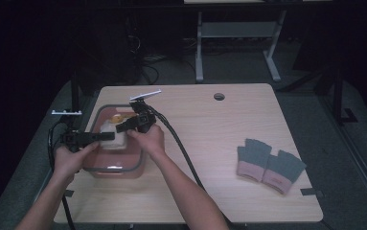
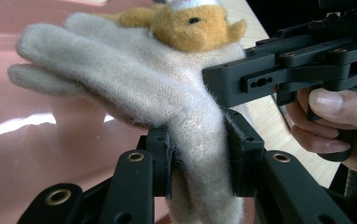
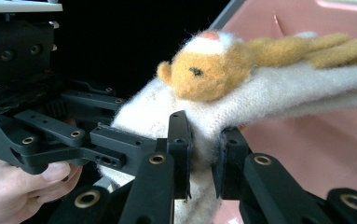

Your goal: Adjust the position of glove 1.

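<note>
A cream woolly glove [image 1: 112,139] with an orange animal face [image 2: 185,25] hangs over a pink bin [image 1: 119,168]. My left gripper [image 1: 106,136] comes in from the left, and in the left gripper view [image 2: 197,161] its jaws are shut on a fold of the glove [image 2: 134,79]. My right gripper [image 1: 122,128] meets it from the right and is shut on the same glove [image 3: 278,88] just below the face, as seen in the right gripper view [image 3: 203,156]. The two grippers sit close together, almost touching. The bin's pink inside [image 2: 27,140] lies behind the glove.
A pair of grey and pink fingerless gloves [image 1: 269,165] lies on the wooden table [image 1: 210,129] at the right. A cable hole [image 1: 219,97] is near the table's far edge. The right gripper's cable [image 1: 181,148] trails across the table beside the forearm.
</note>
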